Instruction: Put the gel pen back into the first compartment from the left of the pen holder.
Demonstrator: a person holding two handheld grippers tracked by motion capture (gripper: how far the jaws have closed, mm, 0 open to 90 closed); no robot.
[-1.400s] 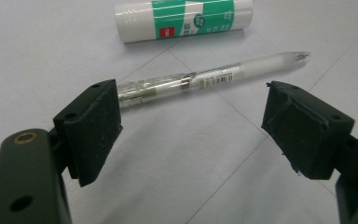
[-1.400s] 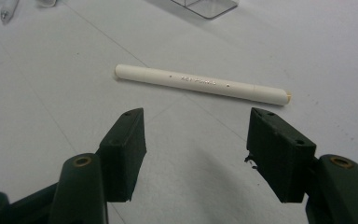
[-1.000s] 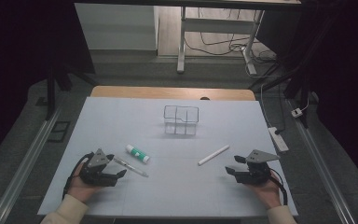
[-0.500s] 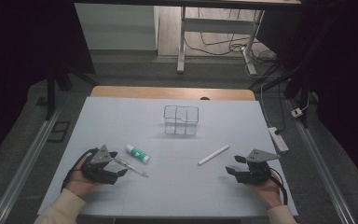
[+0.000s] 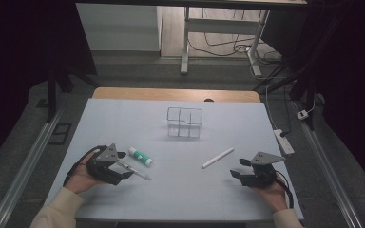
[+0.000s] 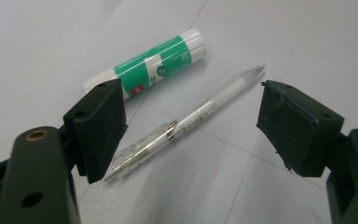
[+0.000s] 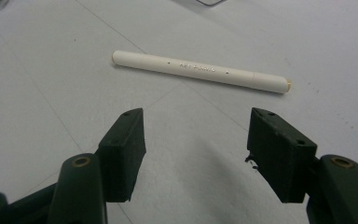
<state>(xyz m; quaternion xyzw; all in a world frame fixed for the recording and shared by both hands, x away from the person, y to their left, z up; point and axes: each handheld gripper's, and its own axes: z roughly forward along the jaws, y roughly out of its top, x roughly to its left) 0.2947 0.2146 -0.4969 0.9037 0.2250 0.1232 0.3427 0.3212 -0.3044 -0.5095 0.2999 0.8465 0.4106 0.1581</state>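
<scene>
Now pen (image 6: 186,124) lies between left fingers (image 6: 99,128) — untouched.

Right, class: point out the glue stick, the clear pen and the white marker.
glue stick (image 6: 156,65), left gripper view, on its green label.
clear pen (image 6: 193,119), left gripper view, on the middle of its barrel.
white marker (image 7: 200,71), right gripper view, on the middle of its body.
</scene>
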